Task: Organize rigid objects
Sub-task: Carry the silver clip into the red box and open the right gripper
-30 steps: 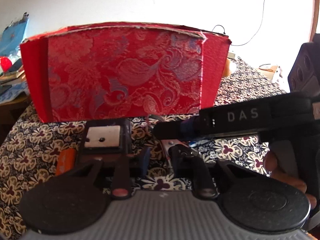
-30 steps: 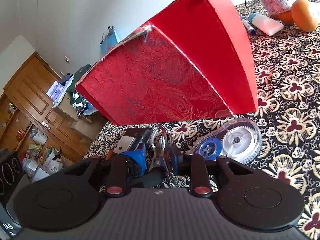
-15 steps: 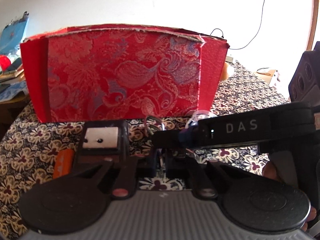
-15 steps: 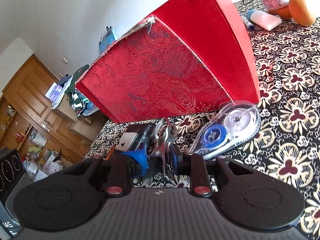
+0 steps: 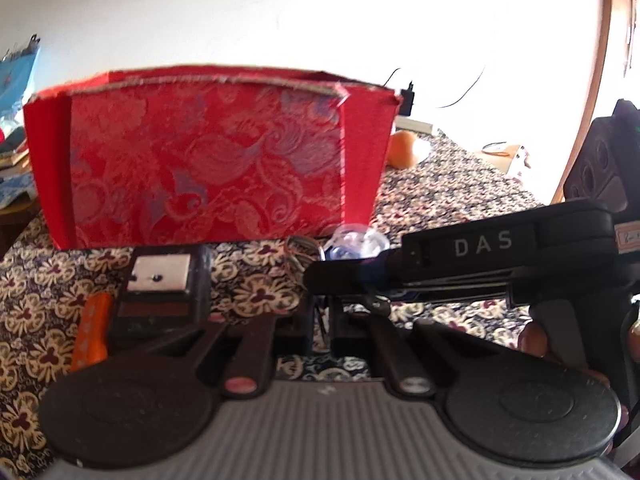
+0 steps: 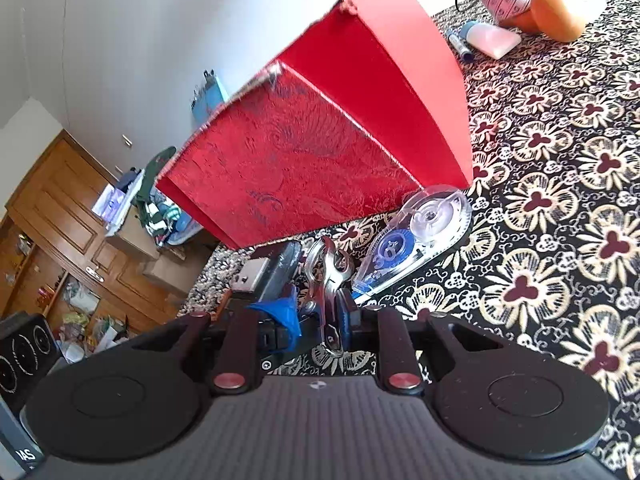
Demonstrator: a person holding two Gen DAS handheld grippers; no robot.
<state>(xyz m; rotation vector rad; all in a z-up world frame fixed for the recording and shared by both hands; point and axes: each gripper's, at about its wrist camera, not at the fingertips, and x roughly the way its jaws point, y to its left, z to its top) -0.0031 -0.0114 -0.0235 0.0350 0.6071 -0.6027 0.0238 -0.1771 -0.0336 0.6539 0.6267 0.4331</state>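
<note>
Tape dispenser (image 6: 416, 240) against red box (image 6: 304, 152) corner

Brocade-covered red box (image 5: 208, 164), glossy clear-plastic tape dispenser (image 6: 420, 236).

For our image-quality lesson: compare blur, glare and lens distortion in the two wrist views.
Left wrist view: softly blurred, red box smeared, wall overexposed. Right wrist view: sharper, tape dispenser crisp, sunlit tablecloth, box edges bowed by fisheye.

The red box (image 6: 320, 152) walls off the front (tape dispenser (image 6: 416, 240) just beside it); open tablecloth (image 6: 560, 220) lies rightward.
</note>
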